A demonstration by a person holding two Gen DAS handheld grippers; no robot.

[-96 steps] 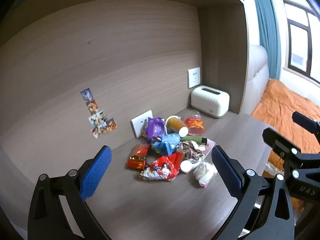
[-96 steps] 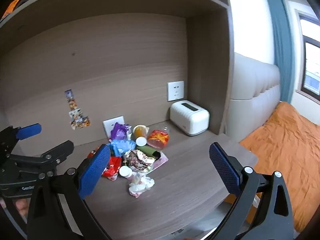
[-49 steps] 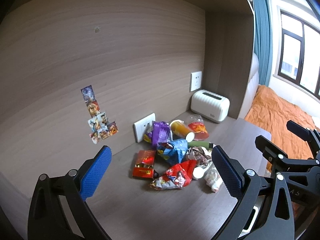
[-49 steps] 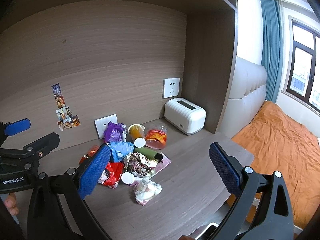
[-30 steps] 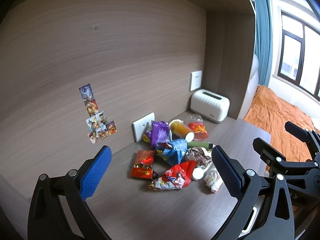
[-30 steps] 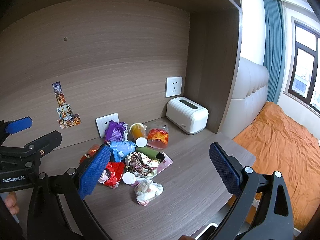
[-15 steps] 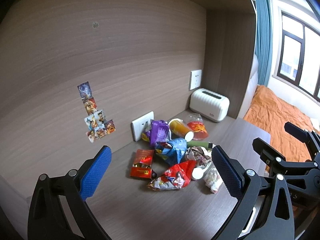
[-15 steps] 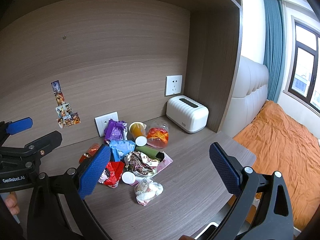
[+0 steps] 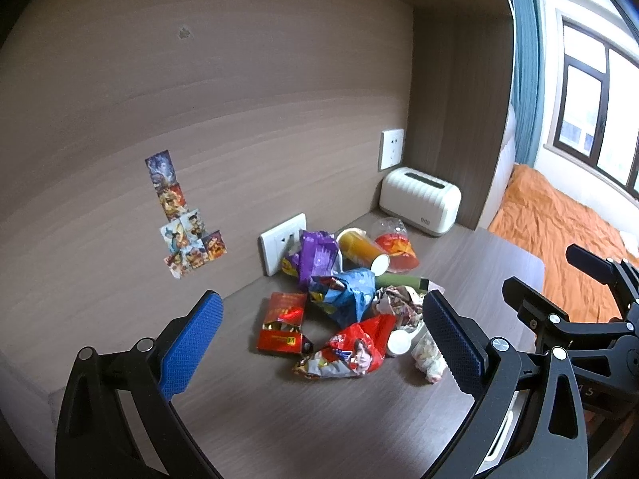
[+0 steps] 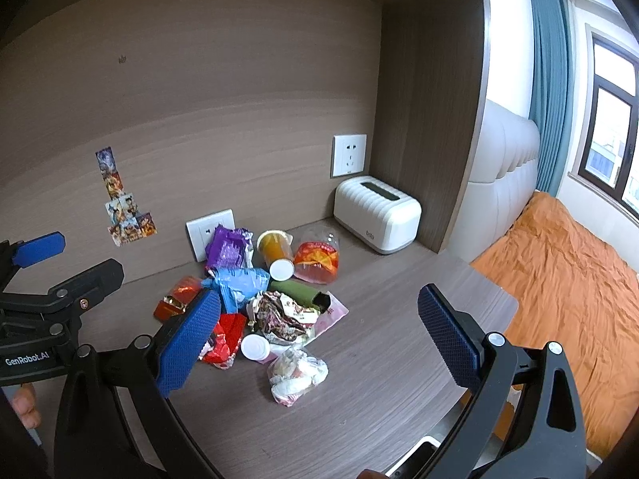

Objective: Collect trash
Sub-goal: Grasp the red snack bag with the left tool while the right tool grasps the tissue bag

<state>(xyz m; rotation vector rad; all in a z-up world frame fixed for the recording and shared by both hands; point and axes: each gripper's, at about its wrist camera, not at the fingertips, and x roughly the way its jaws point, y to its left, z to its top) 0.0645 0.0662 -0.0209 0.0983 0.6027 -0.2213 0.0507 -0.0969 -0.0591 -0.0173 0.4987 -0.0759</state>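
Note:
A pile of trash lies on the wooden desk [image 9: 303, 419] near the back wall: a red snack bag [image 9: 351, 349], a red box [image 9: 283, 321], a blue wrapper [image 9: 345, 293], a purple bag [image 9: 317, 253], an orange cup [image 9: 361, 249], a clear lid with red print [image 9: 395, 239] and a crumpled white wrapper [image 10: 297, 371]. My left gripper [image 9: 319, 343] is open and empty, hovering in front of the pile. My right gripper [image 10: 315, 327] is open and empty, to the right of the left one and above the desk's front.
A white toaster [image 9: 419, 199] stands in the back right corner. Two wall sockets [image 10: 348, 155] and stickers [image 9: 183, 223] are on the back panel. A bed with an orange cover [image 10: 567, 279] lies beyond the desk's right edge. A white bin rim [image 10: 415, 453] shows below the desk front.
Both grippers have stayed open and drifted only slightly; the view of the pile has barely shifted. The trash has not moved.

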